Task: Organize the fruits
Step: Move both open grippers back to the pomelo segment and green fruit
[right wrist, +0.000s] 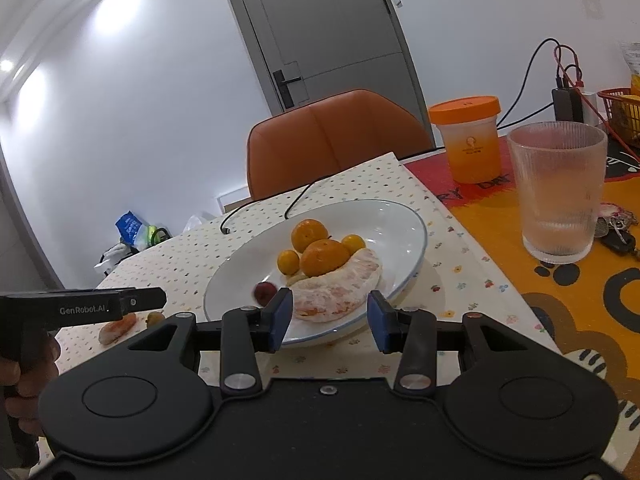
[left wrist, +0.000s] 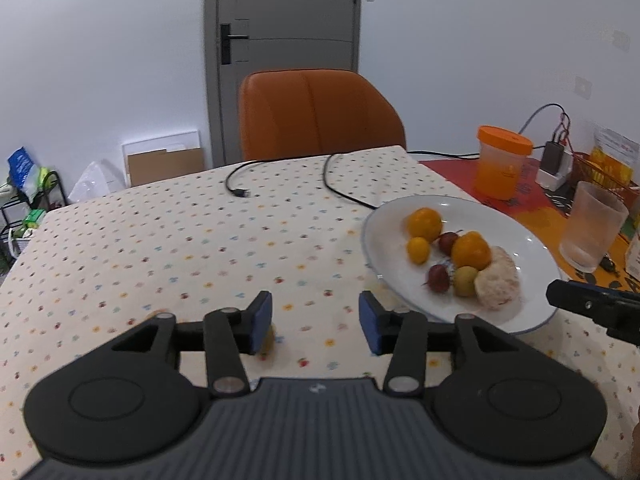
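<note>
A white plate (left wrist: 384, 224) (right wrist: 404, 220) on the dotted tablecloth holds two oranges (left wrist: 425, 223) (right wrist: 323, 257), small yellow fruits (left wrist: 418, 250), dark red fruits (left wrist: 438, 278) and a peeled pomelo piece (left wrist: 497, 284) (right wrist: 340, 286). My left gripper (left wrist: 316, 320) is open above the cloth, left of the plate; a small yellow-green fruit (left wrist: 269, 340) peeks out behind its left pad. My right gripper (right wrist: 330, 318) is open and empty at the plate's near rim, in front of the pomelo. A pomelo slice (right wrist: 118, 326) and a small fruit (right wrist: 154, 317) lie on the cloth left of the plate.
A ribbed glass (right wrist: 556, 188) and an orange-lidded jar (right wrist: 468, 140) stand right of the plate on an orange mat. Keys (right wrist: 618, 232) lie by the glass. A black cable (left wrist: 280, 176) runs across the far table. An orange chair (left wrist: 320, 116) stands behind.
</note>
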`<state>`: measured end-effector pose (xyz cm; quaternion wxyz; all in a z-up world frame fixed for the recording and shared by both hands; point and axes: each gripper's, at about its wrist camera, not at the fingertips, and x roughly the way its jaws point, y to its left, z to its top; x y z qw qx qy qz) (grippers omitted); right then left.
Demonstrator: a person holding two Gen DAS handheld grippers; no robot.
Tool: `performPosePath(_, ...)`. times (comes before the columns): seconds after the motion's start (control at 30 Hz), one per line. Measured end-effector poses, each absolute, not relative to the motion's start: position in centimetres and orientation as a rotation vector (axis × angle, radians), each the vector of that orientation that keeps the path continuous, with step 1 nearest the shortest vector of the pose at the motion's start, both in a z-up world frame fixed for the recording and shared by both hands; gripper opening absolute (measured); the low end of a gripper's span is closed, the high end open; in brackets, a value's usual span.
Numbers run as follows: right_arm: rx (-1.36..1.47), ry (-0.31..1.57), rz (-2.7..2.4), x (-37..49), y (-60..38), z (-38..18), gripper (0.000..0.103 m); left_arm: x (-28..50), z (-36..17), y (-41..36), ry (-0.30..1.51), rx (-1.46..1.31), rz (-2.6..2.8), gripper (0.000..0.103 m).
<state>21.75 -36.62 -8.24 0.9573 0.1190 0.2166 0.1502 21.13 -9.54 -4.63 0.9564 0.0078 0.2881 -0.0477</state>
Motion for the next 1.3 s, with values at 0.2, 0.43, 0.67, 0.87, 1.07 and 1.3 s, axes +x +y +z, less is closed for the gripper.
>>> performPosePath(0.2, 0.217, 0.437, 0.332, 22.0, -35.0, -7.9, 0.045, 20.7, -4.9, -7.4, 0.592, -0.013, -0.052, 0.052)
performPosePath(0.43, 0.178, 0.435, 0.389, 22.5, -32.3, -7.3, 0.047, 20.2, -5.3, -4.7, 0.602, -0.047, 0.004, 0.052)
performPosePath(0.67, 0.134, 0.449, 0.460, 23.1, -29.1, -7.1, 0.054, 19.6, -5.5, -2.3, 0.604, -0.084, 0.057, 0.052)
performPosePath(0.87, 0.100, 0.436, 0.485, 23.4, -26.9, -6.9, 0.074, 19.4, -5.9, -0.4, 0.621, -0.108, 0.101, 0.055)
performPosePath(1.07, 0.081, 0.421, 0.512, 23.4, -25.4, -6.8, 0.086, 18.6, -5.8, 1.2, 0.601, -0.121, 0.159, 0.083)
performPosePath(1.3, 0.035, 0.422, 0.546, 23.8, -23.0, -6.7, 0.094, 18.0, -6.0, 2.9, 0.609, -0.136, 0.198, 0.085)
